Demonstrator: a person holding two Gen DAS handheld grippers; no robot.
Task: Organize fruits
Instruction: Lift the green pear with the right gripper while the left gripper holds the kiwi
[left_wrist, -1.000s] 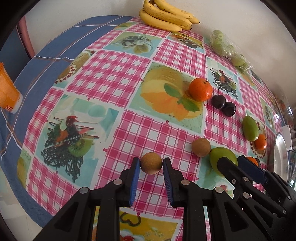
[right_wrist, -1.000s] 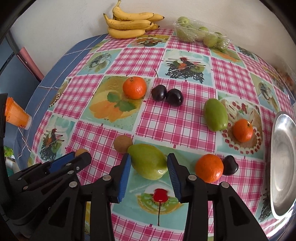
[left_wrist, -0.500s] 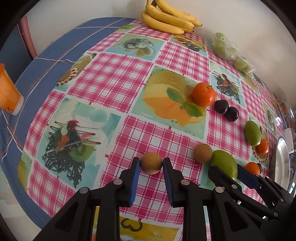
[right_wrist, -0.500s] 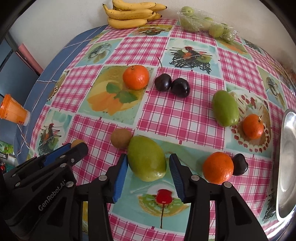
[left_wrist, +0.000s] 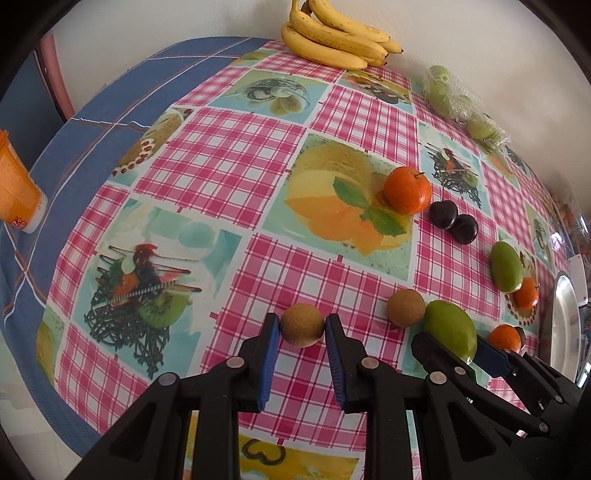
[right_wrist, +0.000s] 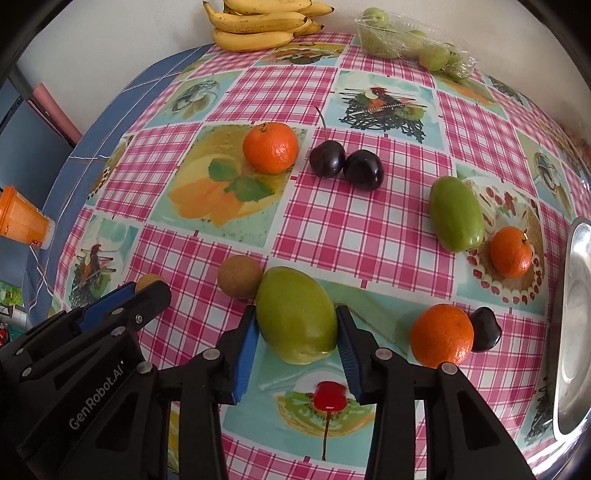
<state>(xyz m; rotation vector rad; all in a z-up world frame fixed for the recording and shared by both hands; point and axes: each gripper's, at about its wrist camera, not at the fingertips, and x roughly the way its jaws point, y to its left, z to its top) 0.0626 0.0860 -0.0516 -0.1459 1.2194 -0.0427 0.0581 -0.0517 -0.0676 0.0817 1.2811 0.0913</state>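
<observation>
My left gripper (left_wrist: 301, 318) is shut on a small round brown fruit (left_wrist: 301, 330) that rests on the checked tablecloth (left_wrist: 229, 162). A second brown fruit (right_wrist: 239, 276) lies just to its right and touches a large green mango (right_wrist: 297, 314). The jaws of my right gripper (right_wrist: 297, 310) are closing on that mango, and both blue pads touch its sides. Beyond them lie a tangerine (right_wrist: 270, 147), two dark cherries (right_wrist: 345, 164) and another green mango (right_wrist: 456, 214). Two more tangerines (right_wrist: 441, 334) and a dark cherry (right_wrist: 485, 328) lie toward the right.
A steel tray (right_wrist: 570, 325) sits at the right edge of the table. A banana bunch (right_wrist: 258, 22) and a bag of green fruits (right_wrist: 413, 44) lie by the back wall. An orange cup (right_wrist: 22, 221) stands on the blue cloth at the left.
The right gripper has come in closer around the green mango, and its pads now touch the fruit's sides. The left gripper has kept its grip on the brown fruit.
</observation>
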